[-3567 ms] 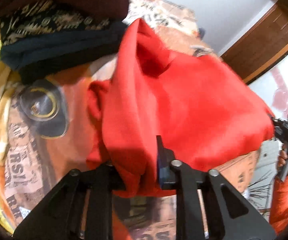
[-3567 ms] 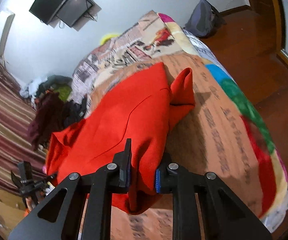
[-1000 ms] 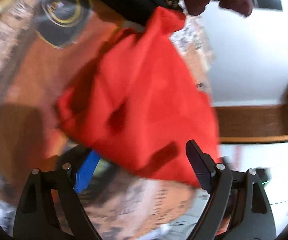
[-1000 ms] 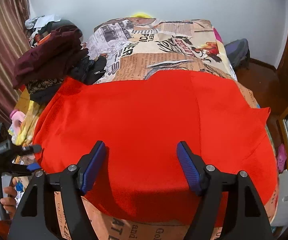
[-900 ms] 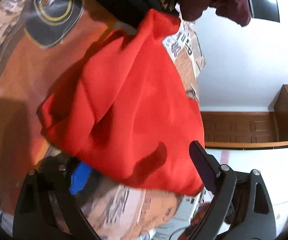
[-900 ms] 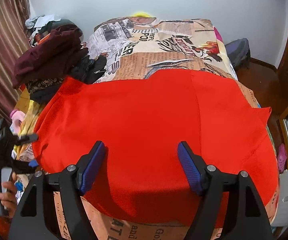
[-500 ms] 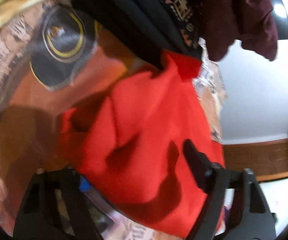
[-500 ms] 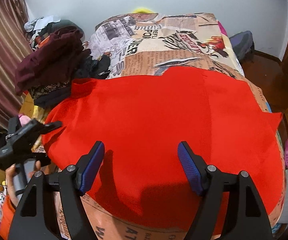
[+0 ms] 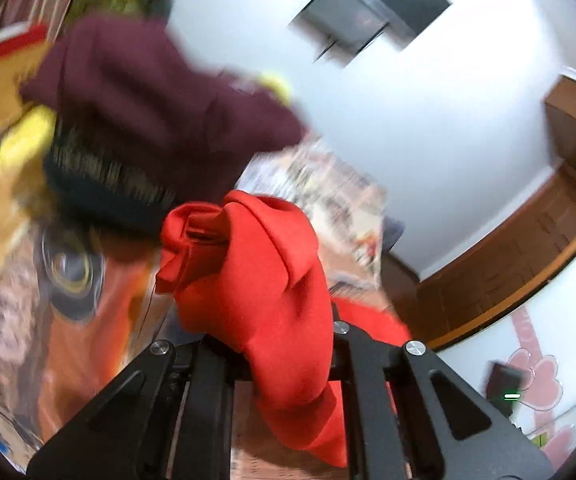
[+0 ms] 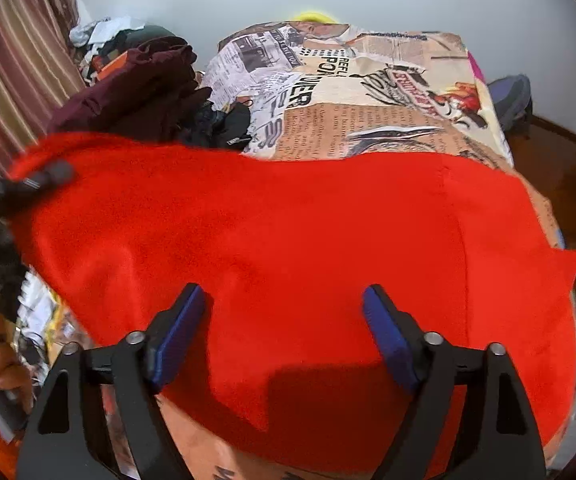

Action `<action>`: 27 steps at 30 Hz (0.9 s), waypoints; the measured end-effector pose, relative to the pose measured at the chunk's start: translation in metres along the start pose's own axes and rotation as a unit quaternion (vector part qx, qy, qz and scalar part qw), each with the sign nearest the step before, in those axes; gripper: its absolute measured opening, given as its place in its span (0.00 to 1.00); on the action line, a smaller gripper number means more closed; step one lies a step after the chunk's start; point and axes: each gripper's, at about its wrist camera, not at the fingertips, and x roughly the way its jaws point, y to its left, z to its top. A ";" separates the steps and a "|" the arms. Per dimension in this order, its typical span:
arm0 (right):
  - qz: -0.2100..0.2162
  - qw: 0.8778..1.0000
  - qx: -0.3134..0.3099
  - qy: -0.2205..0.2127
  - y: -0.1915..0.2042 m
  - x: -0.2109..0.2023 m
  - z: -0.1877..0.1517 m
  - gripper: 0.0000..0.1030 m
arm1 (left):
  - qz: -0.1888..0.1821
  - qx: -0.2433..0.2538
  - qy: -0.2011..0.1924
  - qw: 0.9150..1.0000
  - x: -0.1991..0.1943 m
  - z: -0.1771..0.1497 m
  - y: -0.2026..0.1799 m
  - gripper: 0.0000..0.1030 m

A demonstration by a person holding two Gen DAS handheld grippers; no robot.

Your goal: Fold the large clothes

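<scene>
The red cloth (image 10: 288,248) lies spread wide across the near half of the bed (image 10: 368,92), its front edge hanging toward the camera. In the left wrist view a bunched corner of the same red cloth (image 9: 263,280) rises out of the left claw (image 9: 283,344), whose two arms stand close together with the fabric pinched between them. The right claw (image 10: 283,316) hovers over the cloth with its blue-padded fingers (image 10: 179,328) wide apart, holding nothing. The bedspread is printed like newspaper; the large letters "POWER" and "REFLI" can be read, the smaller print cannot. A maroon garment (image 10: 135,88) tops a pile of dark clothes at the bed's left, beside a striped curtain (image 10: 11,72).
</scene>
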 end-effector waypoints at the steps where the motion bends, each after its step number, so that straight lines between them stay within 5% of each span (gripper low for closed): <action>1: 0.010 1.000 0.003 0.000 0.001 0.002 0.001 0.80 | -0.006 0.004 -0.007 1.000 -0.009 0.004 -0.004 0.09; 7: 0.087 0.996 -0.017 0.031 0.024 0.019 0.004 0.80 | 0.027 0.061 -0.034 0.997 -0.025 0.010 -0.042 0.09; 12: 0.086 0.996 -0.022 0.018 0.017 0.008 -0.004 0.80 | 0.023 0.103 -0.020 0.994 -0.021 -0.004 -0.055 0.09; 16: 0.036 0.998 0.028 -0.047 -0.027 -0.031 -0.004 0.80 | -0.008 0.164 -0.003 0.986 -0.004 -0.022 -0.101 0.09; 22: -0.072 0.983 0.109 -0.132 -0.114 -0.106 -0.011 0.80 | -0.098 0.247 0.059 0.962 0.028 -0.075 -0.176 0.09; 27: -0.126 0.969 0.147 -0.156 -0.152 -0.146 -0.026 0.80 | -0.162 0.270 0.225 0.922 0.081 -0.150 -0.195 0.09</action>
